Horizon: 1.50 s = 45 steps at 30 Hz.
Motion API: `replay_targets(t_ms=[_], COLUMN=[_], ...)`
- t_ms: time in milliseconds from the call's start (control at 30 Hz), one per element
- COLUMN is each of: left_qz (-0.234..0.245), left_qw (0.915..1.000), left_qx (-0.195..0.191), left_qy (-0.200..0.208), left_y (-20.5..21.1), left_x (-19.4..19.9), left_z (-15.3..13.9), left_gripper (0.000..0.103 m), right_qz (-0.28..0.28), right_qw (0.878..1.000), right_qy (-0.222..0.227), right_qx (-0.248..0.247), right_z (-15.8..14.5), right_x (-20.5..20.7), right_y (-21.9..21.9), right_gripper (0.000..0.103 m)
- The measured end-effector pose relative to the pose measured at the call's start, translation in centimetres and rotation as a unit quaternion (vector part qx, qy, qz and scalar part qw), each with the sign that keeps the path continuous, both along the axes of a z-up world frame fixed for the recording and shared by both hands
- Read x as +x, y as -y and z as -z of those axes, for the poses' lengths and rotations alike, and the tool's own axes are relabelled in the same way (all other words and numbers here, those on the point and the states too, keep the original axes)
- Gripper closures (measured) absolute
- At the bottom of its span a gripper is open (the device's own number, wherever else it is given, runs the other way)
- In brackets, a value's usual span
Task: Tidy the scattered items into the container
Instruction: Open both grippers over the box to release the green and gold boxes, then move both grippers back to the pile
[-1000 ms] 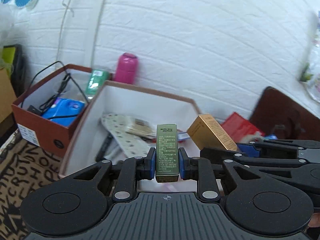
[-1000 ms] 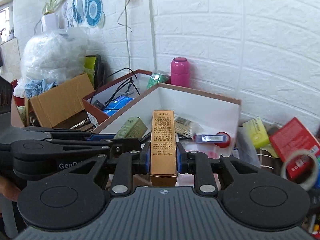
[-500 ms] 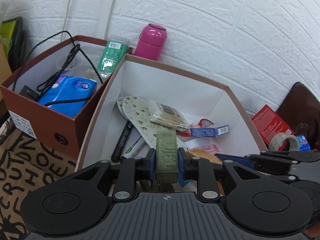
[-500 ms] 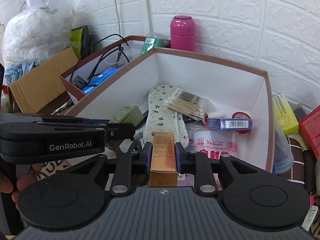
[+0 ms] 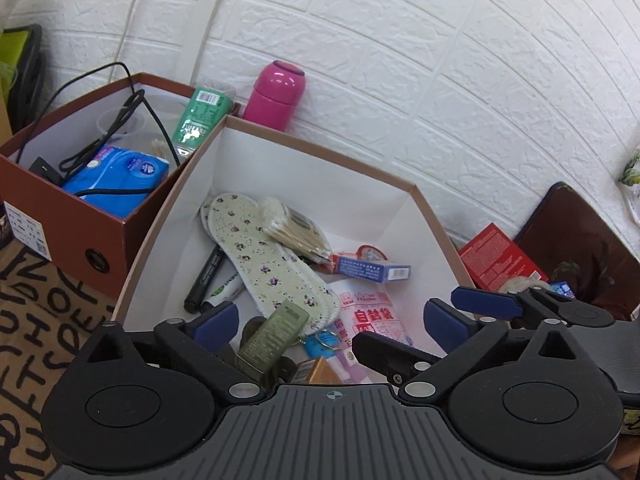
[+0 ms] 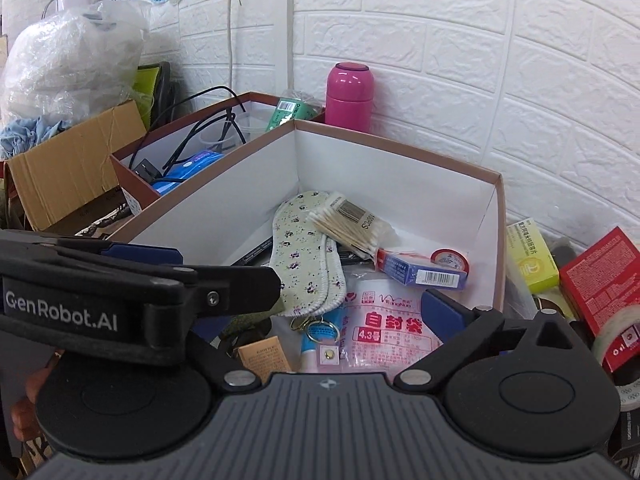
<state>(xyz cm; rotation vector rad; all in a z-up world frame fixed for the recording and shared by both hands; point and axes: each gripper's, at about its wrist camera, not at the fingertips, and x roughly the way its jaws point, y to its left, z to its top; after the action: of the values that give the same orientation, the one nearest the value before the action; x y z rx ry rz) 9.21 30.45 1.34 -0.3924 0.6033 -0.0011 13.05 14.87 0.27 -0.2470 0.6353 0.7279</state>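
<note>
The white-lined cardboard box holds insoles, cotton swabs, markers, a blue carton and a bag packet. My left gripper is open over the box's near end; the green box lies loose and tilted between its fingers. My right gripper is open beside it; the gold box lies in the box below it, also in the left wrist view. The left gripper's arm hides the right gripper's left finger.
A brown box with cables and a blue tissue pack stands to the left. A pink flask stands against the brick wall. To the right of the box lie a yellow carton, a red carton and a tape roll.
Both grippers moved down over the box and opened. The green box dropped from the left gripper and the gold box from the right; both now lie inside the box.
</note>
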Motion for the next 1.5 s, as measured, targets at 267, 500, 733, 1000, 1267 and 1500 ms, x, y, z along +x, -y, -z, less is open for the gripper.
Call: replay_targets(t_ms=[267, 500, 733, 1000, 1267, 1500], left_qz=[-0.019, -0.023, -0.022, 0.0, 0.056, 0.109], left_qw=[0.9998, 0.9996, 0.9994, 0.9988, 0.9979, 0.9938], left_qx=[0.004, 0.014, 0.024, 0.032, 0.009, 0.021], left_qy=[-0.005, 0.0, 0.008, 0.037, 0.031, 0.0], left_y=[1.2, 2.4, 4.1, 8.0, 13.7, 18.5], left_x=[-1.3, -2.7, -4.0, -7.8, -10.8, -10.3], left_z=[-0.3, -1.1, -2.0, -2.2, 1.5, 4.7], left_gripper=[0.0, 0.0, 0.0, 0.0, 0.0, 0.0], right_qz=[-0.014, -0.015, -0.006, 0.013, 0.064, 0.127], right_qw=[1.0, 1.0, 1.0, 0.998, 0.994, 0.991], right_qy=[-0.001, 0.013, 0.02, 0.055, 0.082, 0.048], right_qx=[0.012, 0.012, 0.022, 0.037, 0.021, 0.012], right_z=[-0.9, -1.7, -2.4, -2.6, 0.2, 3.7], right_x=[-2.2, -3.5, -4.7, -8.8, -13.6, -14.5], right_y=[0.6, 1.7, 3.3, 6.8, 12.5, 17.7], right_gripper=[0.001, 0.001, 0.001, 0.0, 0.0, 0.0])
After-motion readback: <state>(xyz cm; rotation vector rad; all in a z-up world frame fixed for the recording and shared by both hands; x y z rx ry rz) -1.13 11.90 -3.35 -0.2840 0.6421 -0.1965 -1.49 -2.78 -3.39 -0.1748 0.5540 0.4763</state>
